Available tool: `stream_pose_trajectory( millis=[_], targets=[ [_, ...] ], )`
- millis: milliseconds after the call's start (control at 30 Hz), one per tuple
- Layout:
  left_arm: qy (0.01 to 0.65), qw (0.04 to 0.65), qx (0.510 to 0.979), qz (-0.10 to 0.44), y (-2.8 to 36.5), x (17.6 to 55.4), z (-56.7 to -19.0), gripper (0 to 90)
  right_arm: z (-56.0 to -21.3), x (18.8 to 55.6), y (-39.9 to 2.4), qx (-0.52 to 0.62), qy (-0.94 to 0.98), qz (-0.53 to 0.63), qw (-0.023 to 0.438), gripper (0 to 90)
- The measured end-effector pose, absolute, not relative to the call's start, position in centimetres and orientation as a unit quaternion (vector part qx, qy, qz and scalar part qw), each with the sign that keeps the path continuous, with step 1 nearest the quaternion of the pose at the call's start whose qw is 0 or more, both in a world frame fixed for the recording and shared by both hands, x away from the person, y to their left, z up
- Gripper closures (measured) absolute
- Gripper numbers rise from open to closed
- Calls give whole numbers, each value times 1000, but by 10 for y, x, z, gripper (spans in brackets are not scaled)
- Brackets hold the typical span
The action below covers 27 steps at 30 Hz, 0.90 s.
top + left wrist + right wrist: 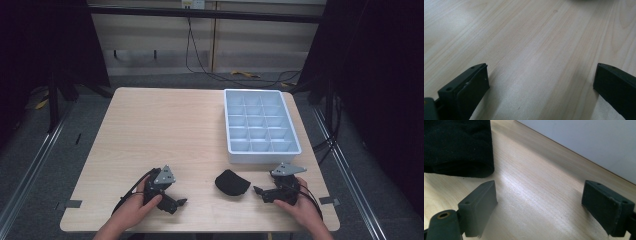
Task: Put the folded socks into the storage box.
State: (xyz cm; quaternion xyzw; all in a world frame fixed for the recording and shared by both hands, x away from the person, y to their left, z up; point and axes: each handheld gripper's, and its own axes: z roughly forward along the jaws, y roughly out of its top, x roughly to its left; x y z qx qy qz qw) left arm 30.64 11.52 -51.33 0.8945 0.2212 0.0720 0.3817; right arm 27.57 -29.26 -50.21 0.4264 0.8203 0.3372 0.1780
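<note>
We saw black cloth (232, 183) just left of R gripper (258, 191) — nearer than L gripper (181, 202) — both grippers' jaws wide open, empty.

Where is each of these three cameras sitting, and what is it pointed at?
High view: above the near edge, facing forward and down on the table, grey tray, black cloth; both hands hold the left gripper and right gripper.
Left gripper view: between open jaws, facing bare wood.
Right gripper view: between open jaws, facing cloth and tray wall.
Shared: cloth, high and right views.
</note>
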Motion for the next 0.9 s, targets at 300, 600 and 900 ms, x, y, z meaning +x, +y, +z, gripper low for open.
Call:
stream_pose_trajectory(
  millis=[300,600,900],
  targets=[
    [221,381,895,72,115,306,-513,0,-494,276,-295,435,831,308,159,174],
    [221,382,895,72,115,306,-513,0,-467,283,-290,444,860,229,106,232],
    [221,382,895,72,115,306,-513,0,-445,287,-284,437,865,233,78,234]
  ],
)
